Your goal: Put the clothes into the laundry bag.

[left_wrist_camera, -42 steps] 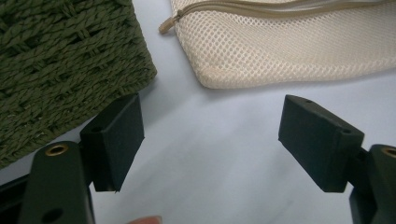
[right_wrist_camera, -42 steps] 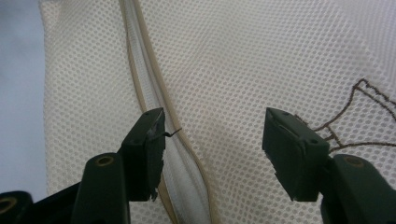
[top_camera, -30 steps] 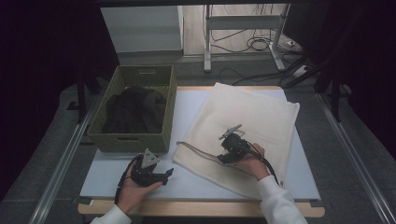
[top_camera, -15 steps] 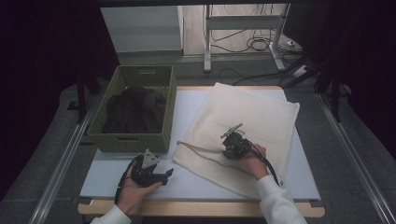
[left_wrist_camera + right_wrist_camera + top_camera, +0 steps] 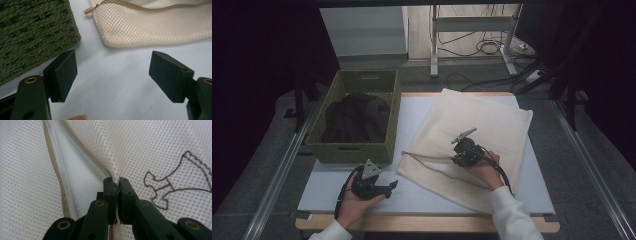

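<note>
We see the right gripper (image 5: pixel 116 182) with its jaws having just closed, now pinched together on a fold of the cream mesh laundry bag (image 5: pixel 155 150), right at the edge of the bag's open zipper (image 5: pixel 58 172); an outlined animal figure (image 5: pixel 175 182) is printed on the mesh just beside the jaws. In the high view that gripper (image 5: pixel 458 159) sits over the middle of the bag (image 5: pixel 492 120), which lies flat across the right half of the white table (image 5: pixel 412 197). Our left gripper (image 5: pixel 112 72) has its jaws wide apart with nothing between them, above bare tabletop near the bag's corner. Beside it stands the green woven basket (image 5: pixel 357 150), holding dark clothing (image 5: pixel 354 117)
</note>
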The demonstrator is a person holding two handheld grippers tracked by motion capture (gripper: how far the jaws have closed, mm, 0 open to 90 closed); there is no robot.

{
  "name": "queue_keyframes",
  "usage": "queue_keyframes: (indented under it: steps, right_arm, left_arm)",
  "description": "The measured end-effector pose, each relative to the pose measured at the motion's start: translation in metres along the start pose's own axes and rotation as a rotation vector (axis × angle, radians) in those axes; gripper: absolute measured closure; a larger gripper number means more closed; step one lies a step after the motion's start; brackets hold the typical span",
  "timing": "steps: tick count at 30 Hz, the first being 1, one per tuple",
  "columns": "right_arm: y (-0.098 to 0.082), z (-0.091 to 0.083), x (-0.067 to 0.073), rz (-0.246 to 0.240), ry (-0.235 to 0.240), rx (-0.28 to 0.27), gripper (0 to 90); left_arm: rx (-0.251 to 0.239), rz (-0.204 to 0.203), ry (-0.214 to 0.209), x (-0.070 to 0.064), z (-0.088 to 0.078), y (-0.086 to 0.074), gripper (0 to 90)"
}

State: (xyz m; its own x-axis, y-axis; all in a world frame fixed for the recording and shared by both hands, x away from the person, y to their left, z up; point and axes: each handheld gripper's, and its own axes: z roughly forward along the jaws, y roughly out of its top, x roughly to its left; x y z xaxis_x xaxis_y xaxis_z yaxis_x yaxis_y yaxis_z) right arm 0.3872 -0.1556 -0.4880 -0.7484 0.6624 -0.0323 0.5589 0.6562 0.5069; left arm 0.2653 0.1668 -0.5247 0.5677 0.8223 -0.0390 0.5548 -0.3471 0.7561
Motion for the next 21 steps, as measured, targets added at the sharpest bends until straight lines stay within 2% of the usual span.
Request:
queue_keyframes:
  steps: [7,10,11,21]
  right_arm:
    - [0.004,-0.013,-0.005,0.006,0.015,-0.046,85.5]
    - [0.007,-0.02,-0.007,0.007,0.022,-0.072,85.5]
    - [0.008,-0.022,-0.008,0.012,0.025,-0.078,85.5]
    - [0.02,-0.038,-0.017,0.016,0.048,-0.138,85.5]
  left_arm:
    - [0.009,-0.002,0.016,0.001,0.002,-0.001,22.4]
    - [0.003,-0.036,-0.013,0.002,0.001,-0.001,22.4]
    - [0.001,-0.04,-0.01,0.002,0.002,0.0,22.3]
    - [0.004,-0.039,0.009,0.002,0.002,-0.001,22.5]
